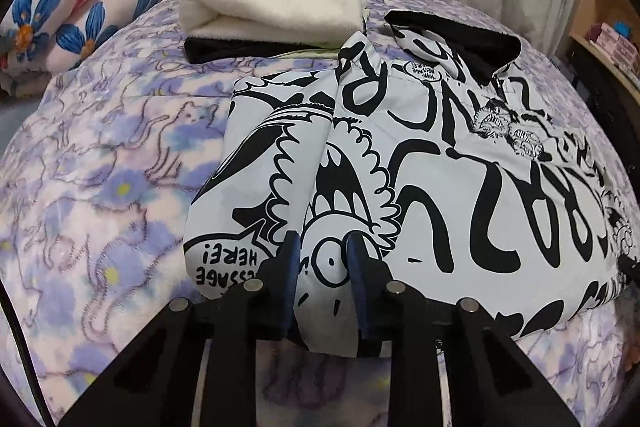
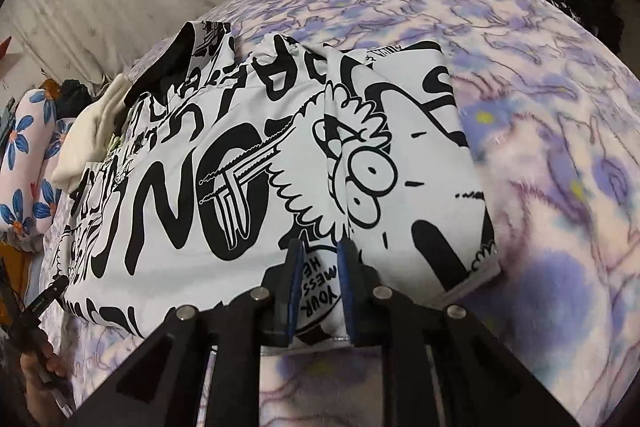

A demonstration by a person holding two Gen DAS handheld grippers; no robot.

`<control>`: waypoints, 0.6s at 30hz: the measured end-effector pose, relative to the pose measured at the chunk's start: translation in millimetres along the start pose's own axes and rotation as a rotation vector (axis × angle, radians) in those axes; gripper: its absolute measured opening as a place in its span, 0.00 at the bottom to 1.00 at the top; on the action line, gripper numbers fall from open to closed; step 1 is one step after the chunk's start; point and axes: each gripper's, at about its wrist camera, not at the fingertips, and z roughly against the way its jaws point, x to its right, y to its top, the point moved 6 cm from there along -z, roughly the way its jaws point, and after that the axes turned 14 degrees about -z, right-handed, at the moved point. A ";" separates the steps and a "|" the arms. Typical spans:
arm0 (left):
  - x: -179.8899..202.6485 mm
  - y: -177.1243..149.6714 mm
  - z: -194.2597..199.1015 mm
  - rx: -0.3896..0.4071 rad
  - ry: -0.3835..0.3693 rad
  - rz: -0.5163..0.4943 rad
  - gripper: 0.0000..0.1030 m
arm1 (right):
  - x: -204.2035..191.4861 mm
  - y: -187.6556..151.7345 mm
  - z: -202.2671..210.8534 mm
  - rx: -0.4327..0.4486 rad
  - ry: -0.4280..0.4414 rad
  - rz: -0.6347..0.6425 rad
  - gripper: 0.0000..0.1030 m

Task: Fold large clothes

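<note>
The printed jacket [image 1: 400,155] lies on the bed [image 1: 100,167], long axis running away from both grippers. Left gripper [image 1: 322,255] and right gripper [image 2: 318,259] each seemingly pinch its near hem, jaws slightly parted.

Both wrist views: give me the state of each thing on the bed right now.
Printed jacket: partly folded, both sleeves laid inward, flat on the blanket.
Left gripper: jaws astride the jacket's near hem.
Right gripper: same, at the hem.
Cream fleece: folded, stacked on a black garment.
</note>
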 end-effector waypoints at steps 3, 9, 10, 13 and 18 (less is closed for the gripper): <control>3.4 2.0 -0.1 -0.020 0.013 -0.021 0.25 | -5.5 -4.1 0.4 0.013 -0.041 0.040 0.18; 16.9 12.5 5.8 -0.060 -0.042 -0.057 0.54 | -7.3 -4.4 0.9 0.002 -0.062 0.026 0.18; 19.9 18.6 8.6 -0.061 -0.038 -0.071 0.55 | -7.5 -4.6 1.3 0.000 -0.065 0.022 0.18; 27.3 39.6 18.1 -0.027 -0.067 -0.090 0.55 | -14.7 -0.8 3.3 -0.018 -0.067 0.018 0.18; 42.6 96.7 19.9 0.023 -0.104 -0.141 0.55 | -62.2 28.9 13.4 0.012 -0.014 0.100 0.18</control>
